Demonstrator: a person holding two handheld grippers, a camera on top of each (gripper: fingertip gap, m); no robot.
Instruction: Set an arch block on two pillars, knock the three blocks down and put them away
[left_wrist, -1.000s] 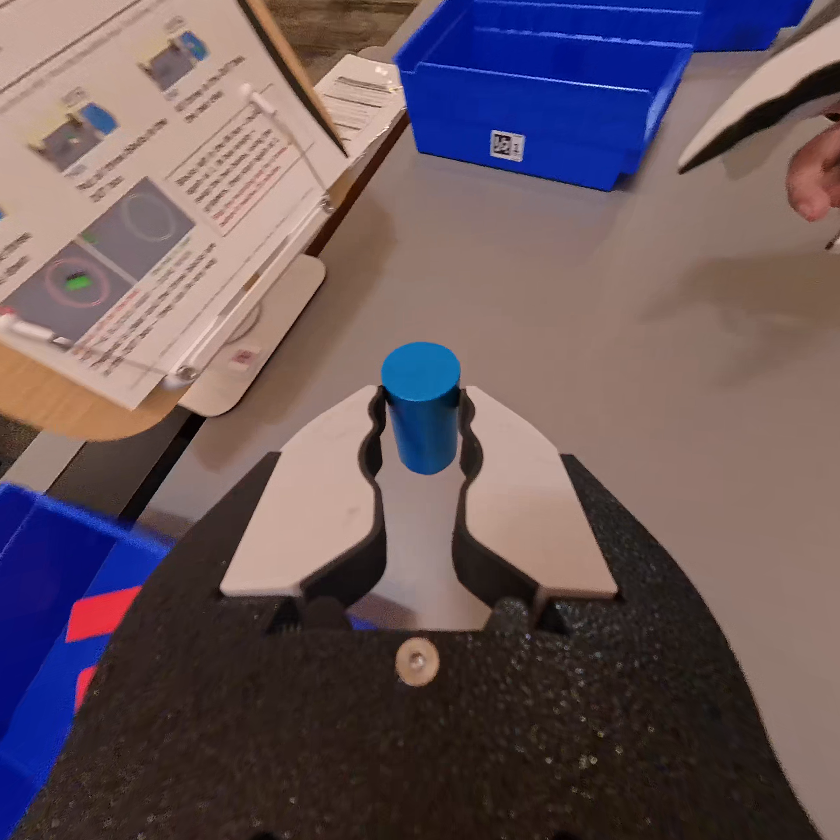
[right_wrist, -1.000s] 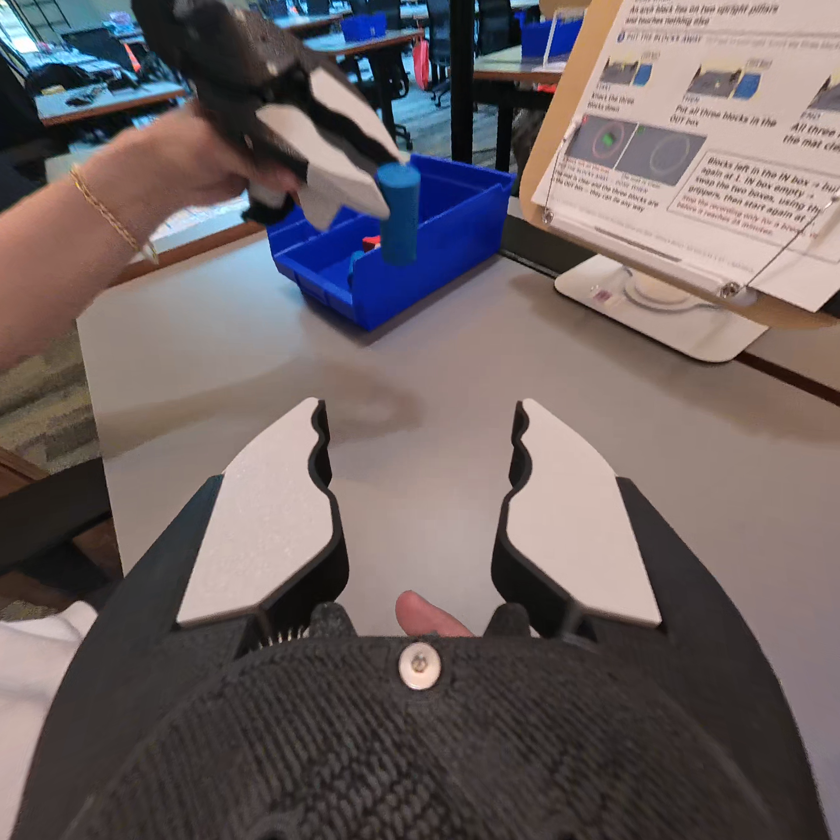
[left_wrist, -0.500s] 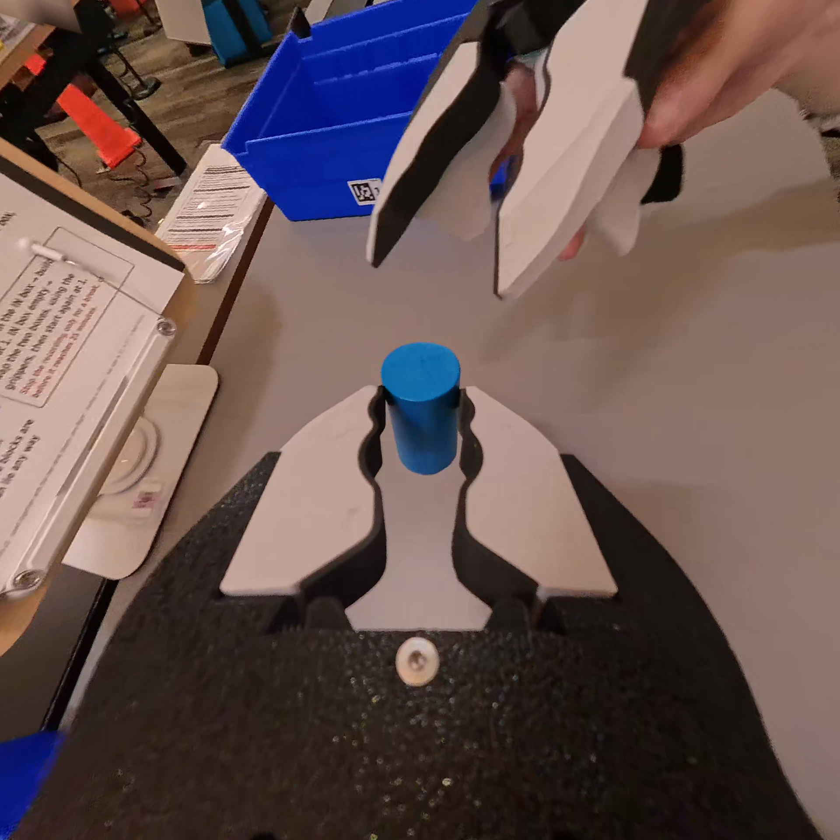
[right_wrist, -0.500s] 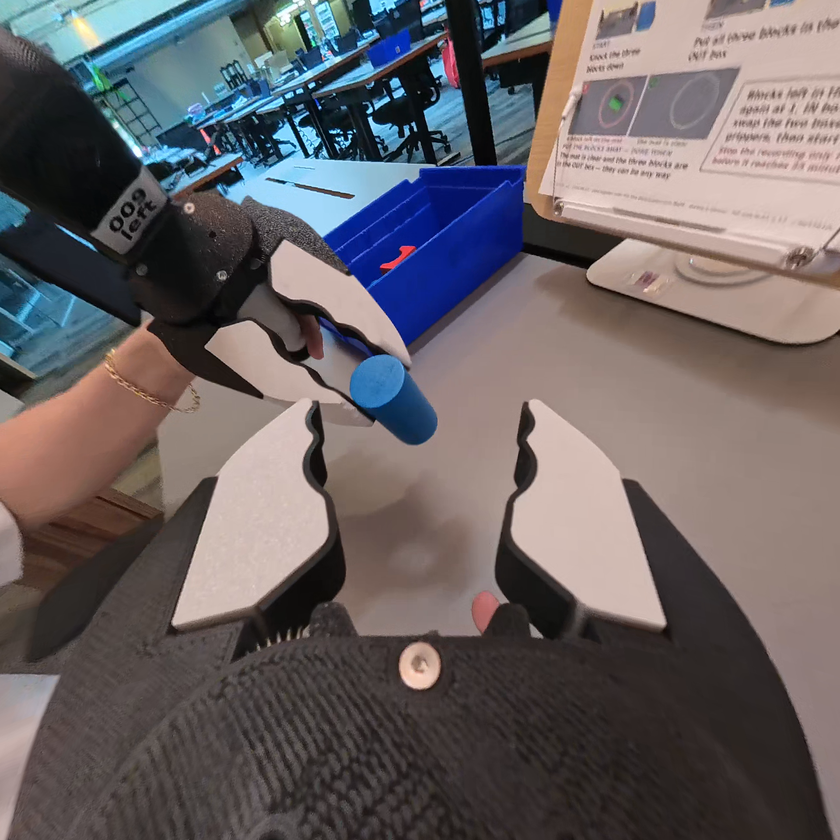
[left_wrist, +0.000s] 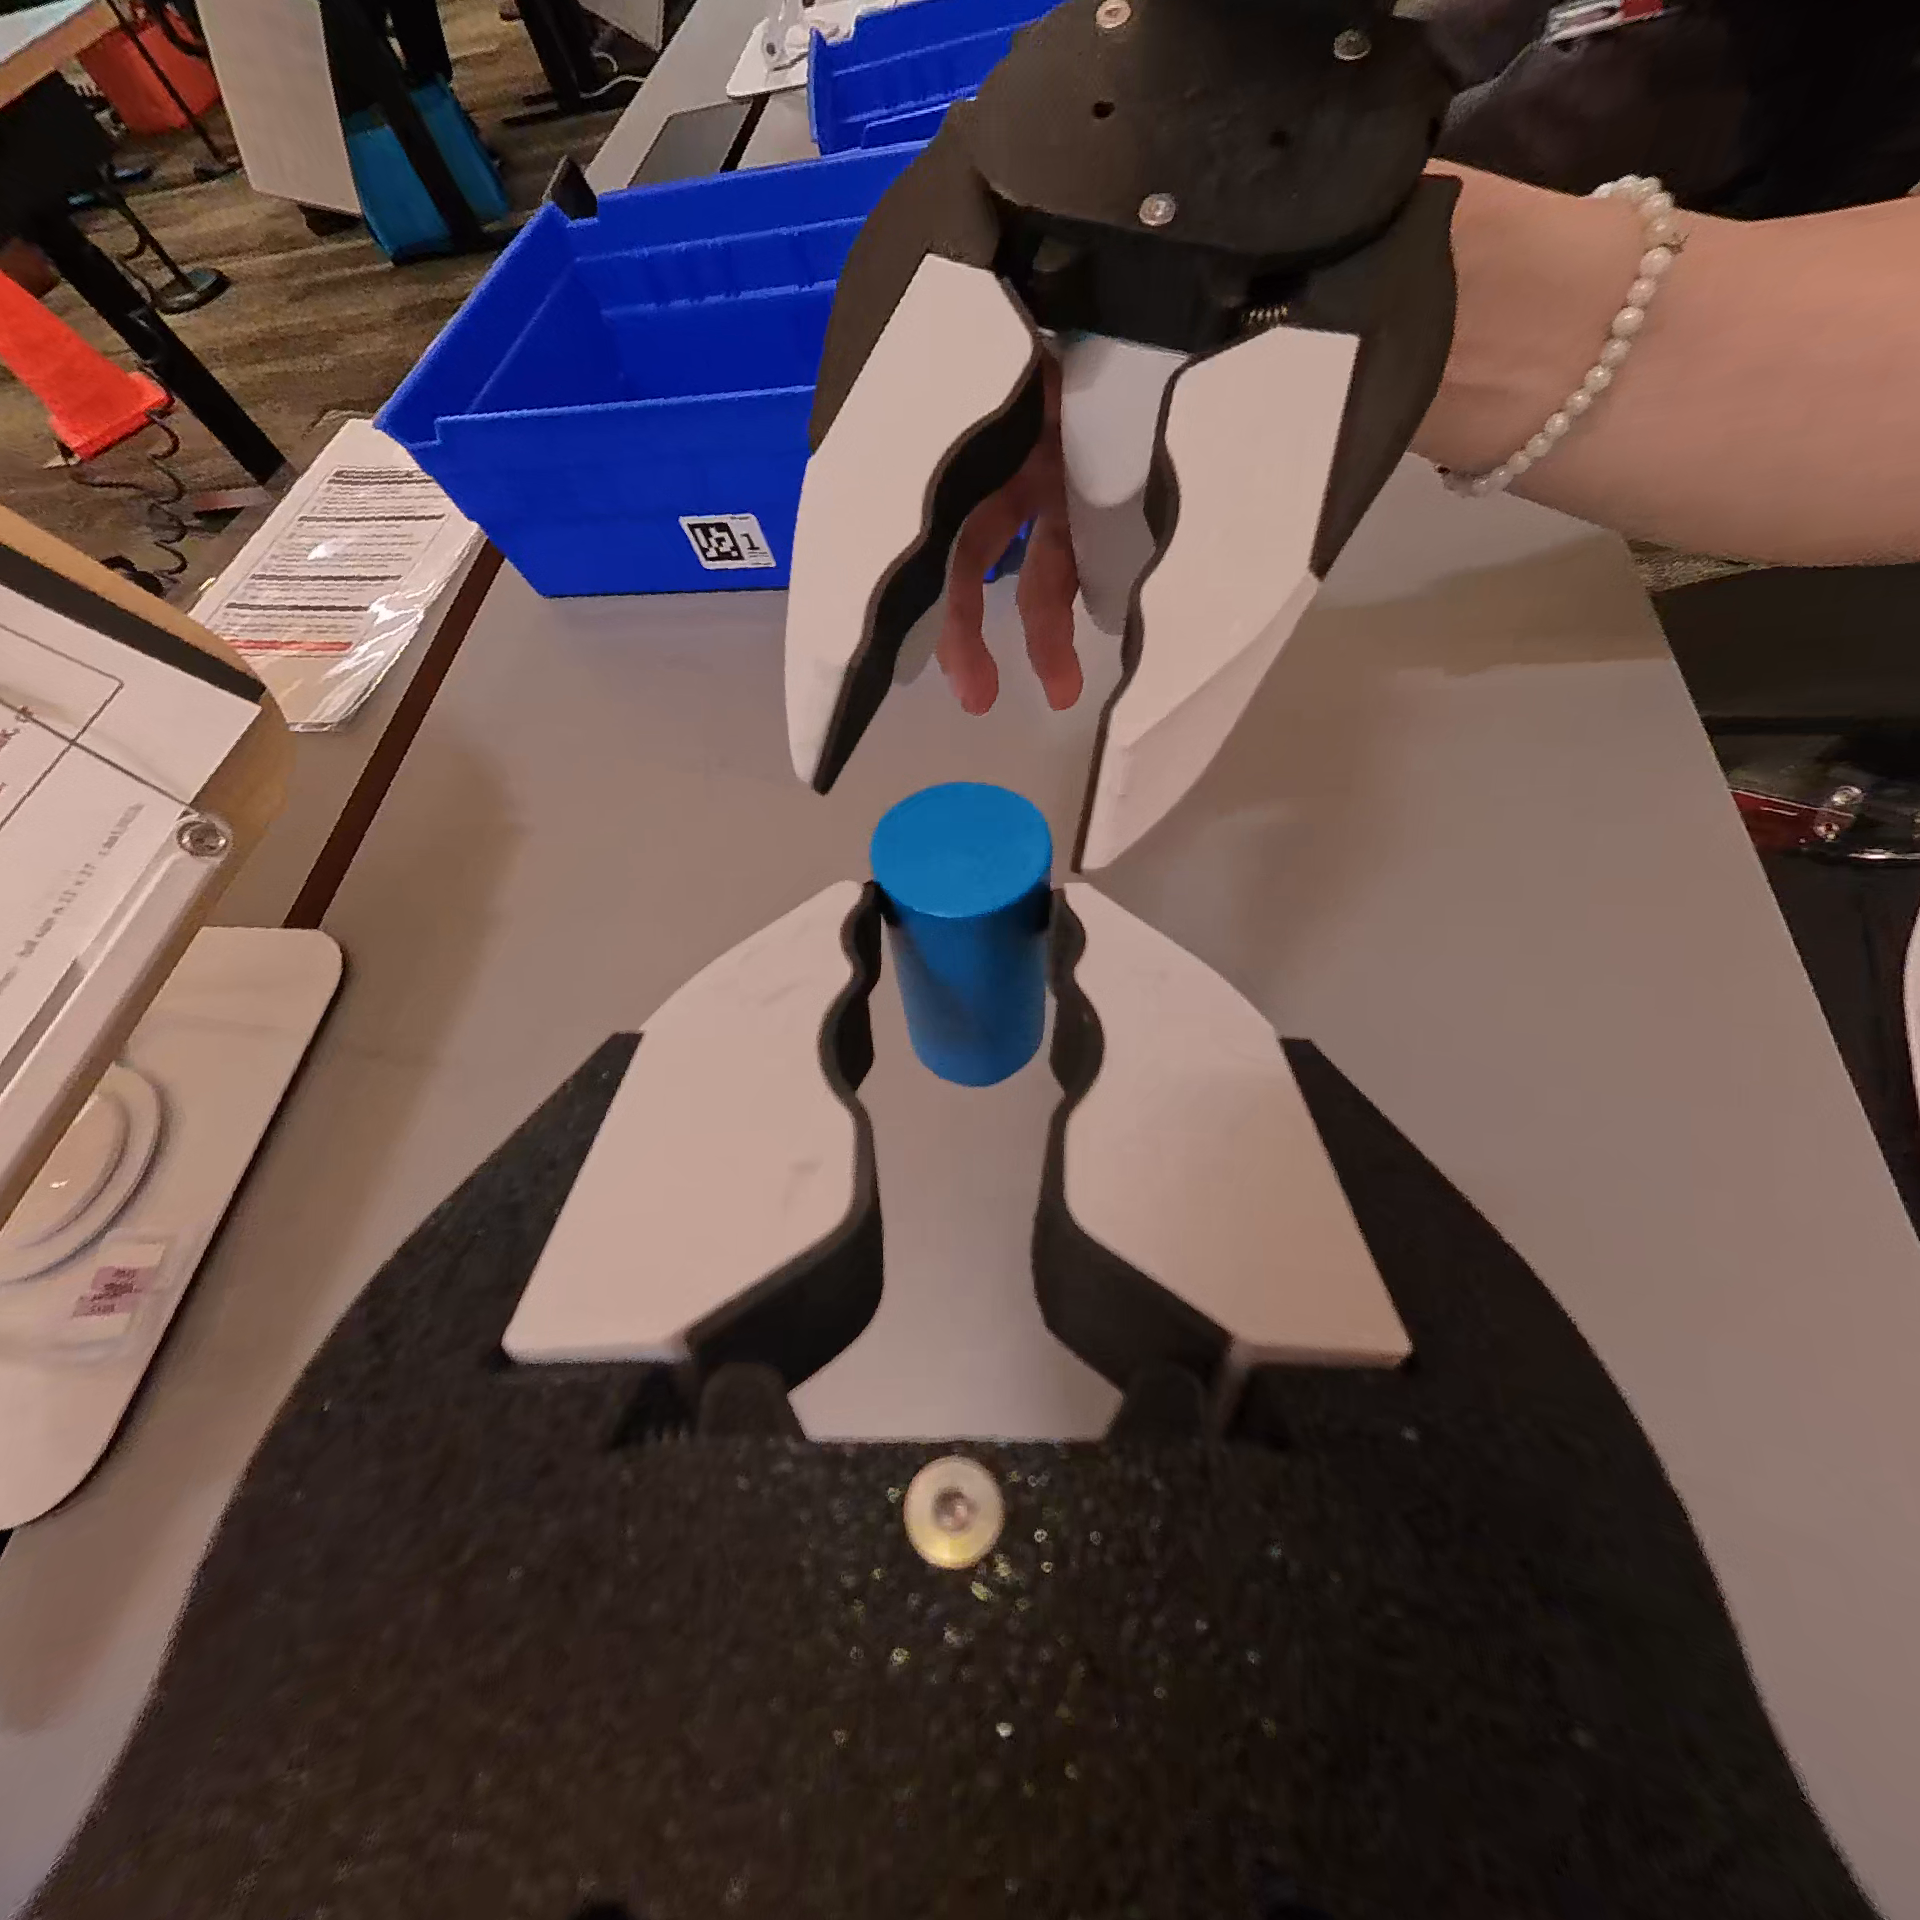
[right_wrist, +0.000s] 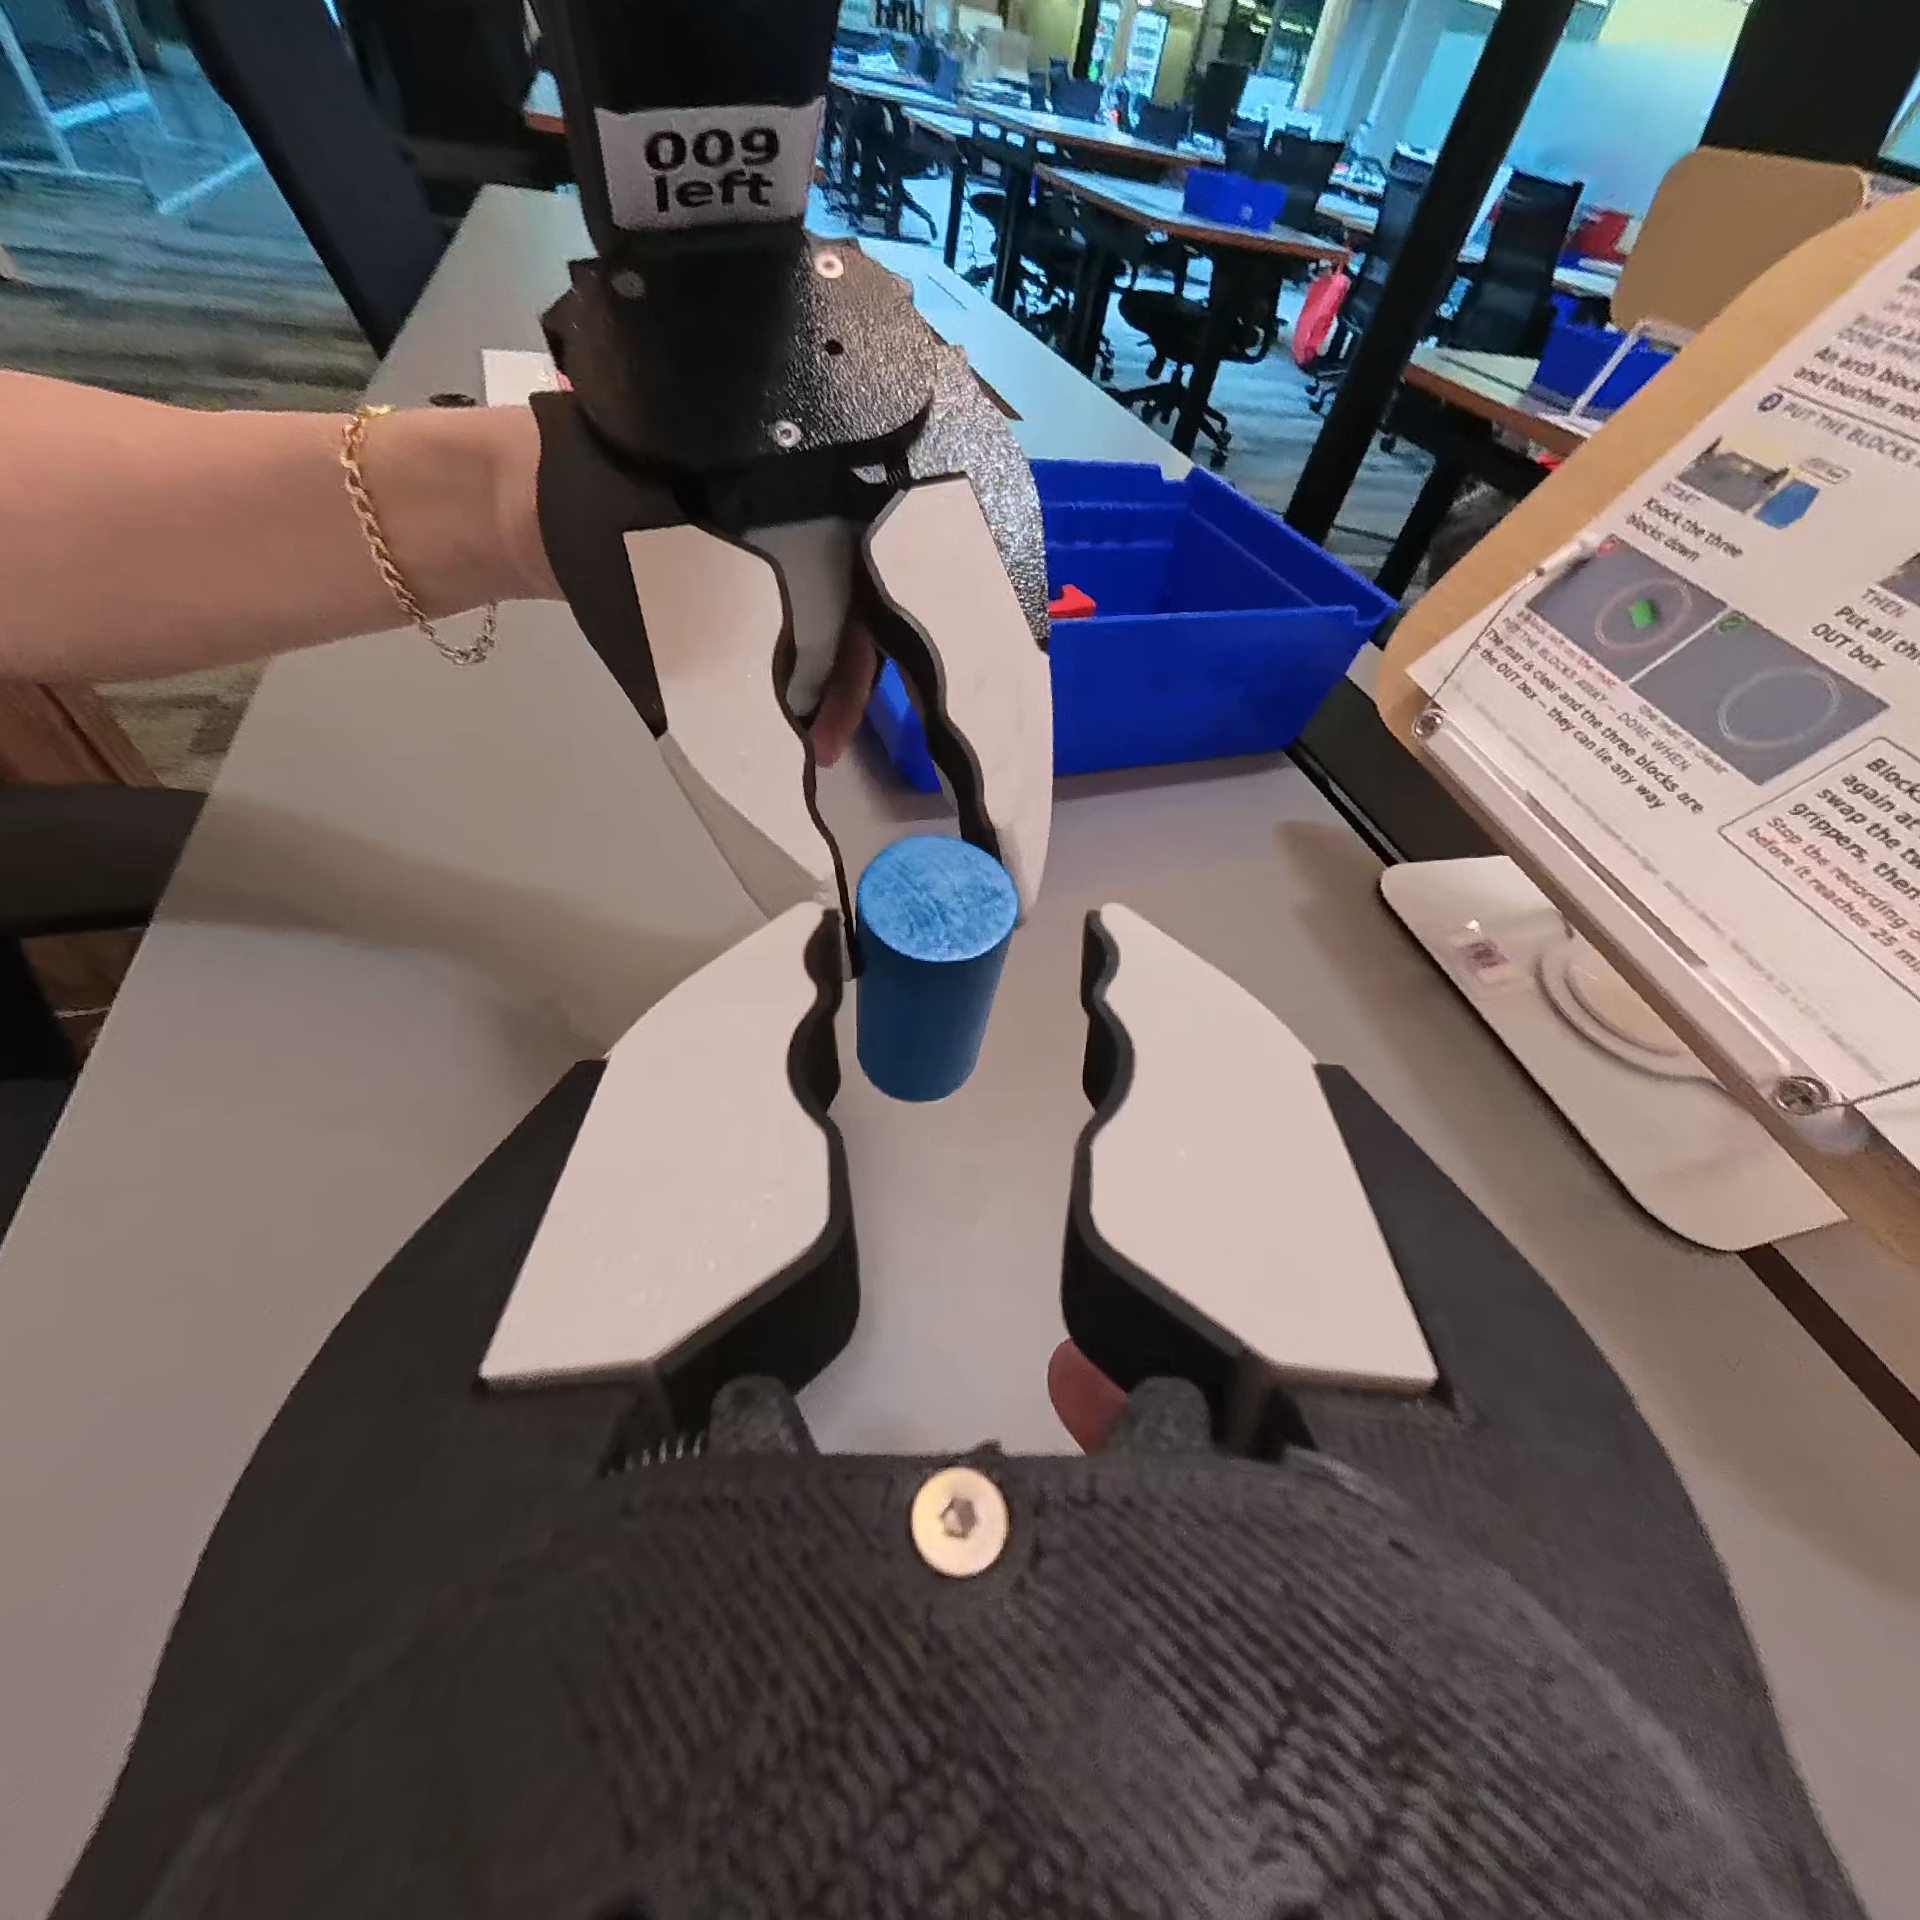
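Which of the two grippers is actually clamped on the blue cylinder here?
The left gripper: its jaws are shut on the blue cylinder. The right gripper is open around the cylinder, with a clear gap on one side.

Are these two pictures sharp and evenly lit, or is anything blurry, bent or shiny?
Left wrist view: the blue cylinder is sharp, with a soft sheen down its side; the left gripper body is soft at the bottom edge. Right wrist view: wide-angle bending curves the table edges; the instruction board blurs toward the right edge.
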